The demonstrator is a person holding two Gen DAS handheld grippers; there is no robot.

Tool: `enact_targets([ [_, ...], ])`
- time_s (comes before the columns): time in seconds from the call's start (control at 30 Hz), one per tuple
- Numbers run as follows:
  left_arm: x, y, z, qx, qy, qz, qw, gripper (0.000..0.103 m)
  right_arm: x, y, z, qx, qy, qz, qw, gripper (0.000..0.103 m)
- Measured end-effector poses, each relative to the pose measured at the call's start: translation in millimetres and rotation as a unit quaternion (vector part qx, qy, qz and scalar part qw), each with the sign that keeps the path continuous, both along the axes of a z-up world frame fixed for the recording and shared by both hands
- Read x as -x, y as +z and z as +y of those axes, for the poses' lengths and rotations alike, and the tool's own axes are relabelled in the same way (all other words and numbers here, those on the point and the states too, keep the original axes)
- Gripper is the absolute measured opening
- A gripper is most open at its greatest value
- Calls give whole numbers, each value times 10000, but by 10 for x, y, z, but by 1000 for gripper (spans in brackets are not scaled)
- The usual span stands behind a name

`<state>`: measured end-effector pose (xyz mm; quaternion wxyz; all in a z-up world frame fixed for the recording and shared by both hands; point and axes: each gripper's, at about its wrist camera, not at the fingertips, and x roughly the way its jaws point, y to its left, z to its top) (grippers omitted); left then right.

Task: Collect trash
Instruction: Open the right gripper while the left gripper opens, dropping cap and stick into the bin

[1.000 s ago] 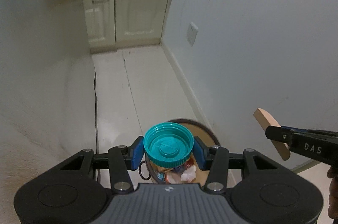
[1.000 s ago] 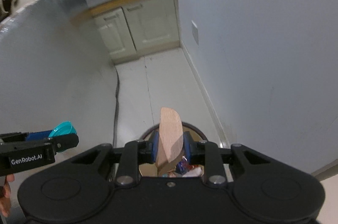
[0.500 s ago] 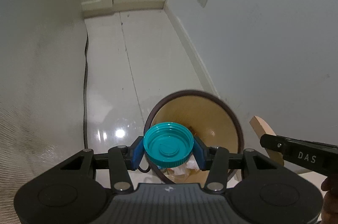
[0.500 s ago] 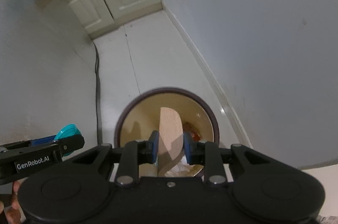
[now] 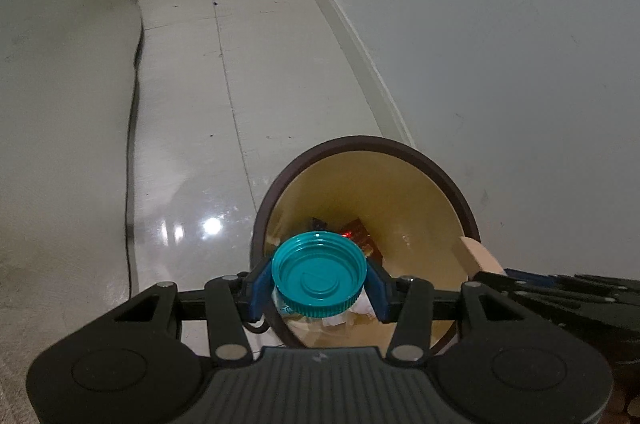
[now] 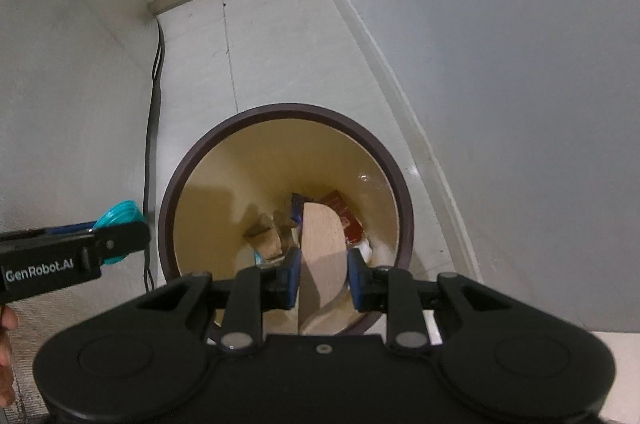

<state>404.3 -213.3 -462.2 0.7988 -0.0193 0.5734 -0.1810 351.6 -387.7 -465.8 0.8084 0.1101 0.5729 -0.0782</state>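
I see bin (image 6: 168, 207) mouth at 12 o'clock under both claws. Left gripper (image 5: 319, 282) pinches teal lid (image 5: 319, 280) over bin's near rim. Right gripper (image 6: 323, 274) pinches wood piece (image 6: 322, 244); only its camera shows wrappers (image 6: 344, 214) at bin bottom clearly.

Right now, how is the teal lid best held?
By its ribbed rim, from two opposite sides, as the left gripper does now. The lid is round and flat, so its edge gives the fingers grip.
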Motion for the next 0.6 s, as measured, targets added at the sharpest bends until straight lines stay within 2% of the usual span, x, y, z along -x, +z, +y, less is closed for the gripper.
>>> enact_targets([
  [0.2,-91,-127,-29,106,-73,160,9998,50,-75,-63,10,41,114,4,9999,25],
  [0.37,-138,-138,-21,303,-87,70,9995,50,-93,-61,-70,-64,54,-93,9999,25],
  [0.47,-132,-155,-31,274,-107,69,9995,50,-89,-68,-103,-109,63,-106,9999,26],
  [0.53,-130,-198,-34,192,-84,139,9997,56,-86,-91,-127,-147,57,-76,9998,27],
  [0.6,-128,-230,-24,111,-60,227,9997,74,-76,-106,-156,-147,98,-46,9998,32],
])
